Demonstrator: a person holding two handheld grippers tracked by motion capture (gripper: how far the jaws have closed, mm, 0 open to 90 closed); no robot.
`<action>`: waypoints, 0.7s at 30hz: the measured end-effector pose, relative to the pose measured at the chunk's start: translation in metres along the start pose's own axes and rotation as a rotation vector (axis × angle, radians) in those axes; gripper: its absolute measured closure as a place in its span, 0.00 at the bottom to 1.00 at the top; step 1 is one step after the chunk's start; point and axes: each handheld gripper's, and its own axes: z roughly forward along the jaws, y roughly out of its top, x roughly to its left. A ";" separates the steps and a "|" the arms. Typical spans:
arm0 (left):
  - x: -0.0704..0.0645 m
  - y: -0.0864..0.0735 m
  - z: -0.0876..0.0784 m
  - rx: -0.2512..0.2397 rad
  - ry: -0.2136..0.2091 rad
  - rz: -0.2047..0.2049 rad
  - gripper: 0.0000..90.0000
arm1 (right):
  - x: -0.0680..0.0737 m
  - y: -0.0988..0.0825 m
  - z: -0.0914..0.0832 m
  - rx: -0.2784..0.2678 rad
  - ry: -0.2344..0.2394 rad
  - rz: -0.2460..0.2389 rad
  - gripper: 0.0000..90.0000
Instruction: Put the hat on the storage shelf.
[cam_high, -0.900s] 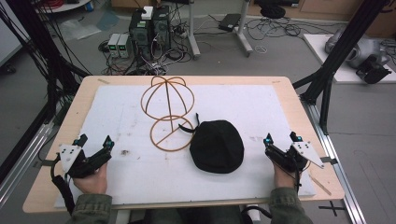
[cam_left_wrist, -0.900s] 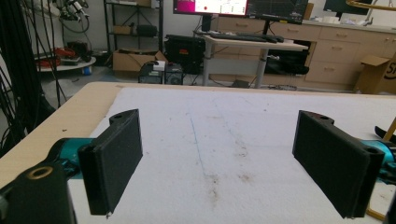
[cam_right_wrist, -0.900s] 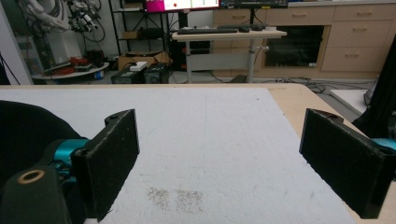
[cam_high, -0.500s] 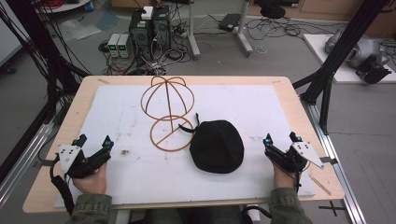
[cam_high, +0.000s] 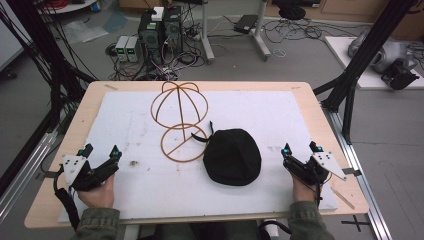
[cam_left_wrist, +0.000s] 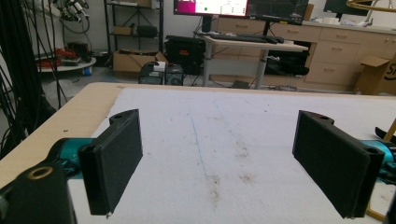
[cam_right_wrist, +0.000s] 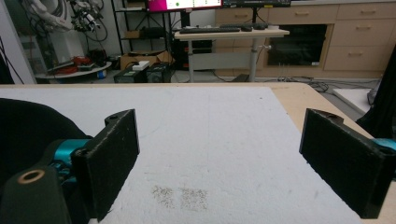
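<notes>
A black cap (cam_high: 232, 156) lies on the white foam sheet (cam_high: 280, 115) near the table's front middle; its dark edge (cam_right_wrist: 28, 126) shows at the left of the right gripper view. Behind it and to the left stands a wooden wire hat stand (cam_high: 179, 112) with a round base ring (cam_high: 179, 142). My left gripper (cam_high: 101, 152) rests at the front left, open, nothing between its jaws (cam_left_wrist: 219, 158). My right gripper (cam_high: 300, 148) rests at the front right, to the right of the cap and apart from it, also open and empty (cam_right_wrist: 219, 154).
The foam sheet covers most of the wooden table (cam_high: 87, 102). Black frame posts (cam_high: 352, 82) stand at the table's right, cables and computer boxes (cam_high: 160, 25) on the floor behind. Brown smudges (cam_left_wrist: 219, 179) mark the foam ahead of the left gripper.
</notes>
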 end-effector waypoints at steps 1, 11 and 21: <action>0.000 0.000 0.000 0.000 0.000 0.000 0.18 | 0.000 0.000 0.000 0.000 0.000 0.000 0.12; 0.000 0.000 0.001 0.001 -0.005 -0.003 0.18 | 0.000 0.001 0.001 0.001 0.011 -0.006 0.12; 0.000 0.000 0.001 -0.001 -0.010 -0.003 0.18 | 0.006 0.006 0.003 0.000 0.059 -0.018 0.12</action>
